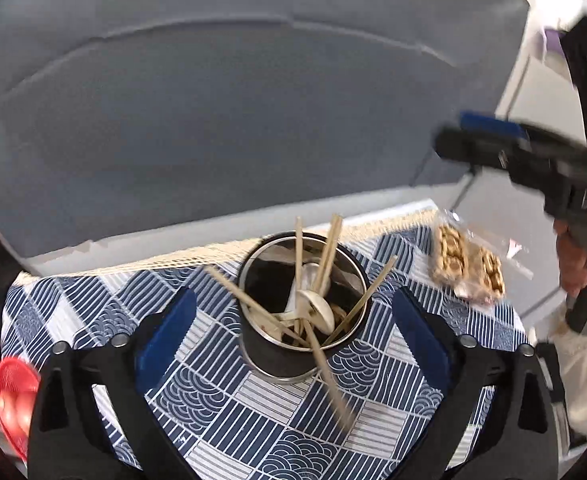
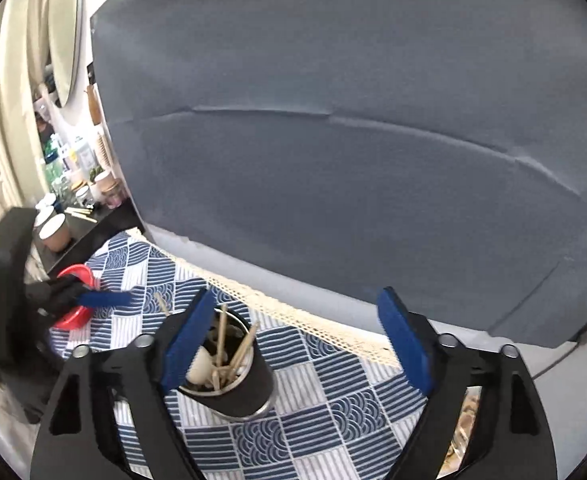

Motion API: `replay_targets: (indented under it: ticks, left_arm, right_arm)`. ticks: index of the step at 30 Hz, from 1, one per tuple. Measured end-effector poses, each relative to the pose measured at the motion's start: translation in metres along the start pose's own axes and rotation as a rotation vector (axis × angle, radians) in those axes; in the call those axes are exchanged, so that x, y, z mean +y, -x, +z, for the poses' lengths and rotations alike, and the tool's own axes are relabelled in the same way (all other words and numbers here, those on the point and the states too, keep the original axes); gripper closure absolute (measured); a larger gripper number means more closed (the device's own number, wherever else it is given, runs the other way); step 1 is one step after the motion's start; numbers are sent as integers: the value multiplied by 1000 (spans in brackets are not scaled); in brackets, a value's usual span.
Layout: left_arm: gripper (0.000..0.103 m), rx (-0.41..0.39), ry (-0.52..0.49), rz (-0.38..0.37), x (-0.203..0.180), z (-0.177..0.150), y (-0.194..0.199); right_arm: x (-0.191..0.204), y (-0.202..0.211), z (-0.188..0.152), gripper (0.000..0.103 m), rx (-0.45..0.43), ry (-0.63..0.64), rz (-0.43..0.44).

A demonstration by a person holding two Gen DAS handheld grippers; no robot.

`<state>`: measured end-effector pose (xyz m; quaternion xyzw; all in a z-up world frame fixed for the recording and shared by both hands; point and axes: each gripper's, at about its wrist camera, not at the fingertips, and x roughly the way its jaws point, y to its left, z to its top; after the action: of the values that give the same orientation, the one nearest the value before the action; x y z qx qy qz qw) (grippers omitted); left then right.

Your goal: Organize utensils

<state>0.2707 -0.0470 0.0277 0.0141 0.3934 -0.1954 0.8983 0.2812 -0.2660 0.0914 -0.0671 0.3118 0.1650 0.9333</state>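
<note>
Standing upright on the blue-and-white patterned cloth [image 1: 253, 408] of the tabletop: a dark metal-rimmed utensil cup [image 1: 289, 356], holding wooden chopsticks [image 1: 325, 256] and a white spoon [image 1: 319, 308]. Chopsticks fanned out in several directions; one chopstick [image 1: 325, 376] caught leaning out over the near rim, blurred, lower end over the cloth. Left claw [image 1: 299, 332] wide open, blue pads either side of the cup, nothing gripped. Right claw [image 2: 295, 348] likewise wide open and empty; its left pad overlaps the cup [image 2: 233, 380] in the right wrist view, contact not determinable. Red dish [image 2: 75, 296] near the cloth's left edge. Wrapped snack packet [image 1: 467, 266] lying on the cloth's far right corner. Grey backdrop board [image 2: 353, 140] upright behind the tabletop.
</note>
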Motion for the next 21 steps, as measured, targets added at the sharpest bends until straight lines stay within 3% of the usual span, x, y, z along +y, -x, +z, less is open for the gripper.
replay_targets:
  ticks: [6,11,17,21]
  left_arm:
    - [6,-87,56,84,-3,-18,41]
    - [6,-130,28,148,-20,-41,67]
    - [6,-172,47,169,-41,-79,87]
    - [6,-158,78,184,-47,-104,92]
  right_arm:
    - [-7,19,-29,16,-7,-41,-1]
    - [-1,36,-62,15,8,-14,-24]
    - [11,55,-103,12,40,-12,-36]
    - [20,69,-127,11,43,-30,-51]
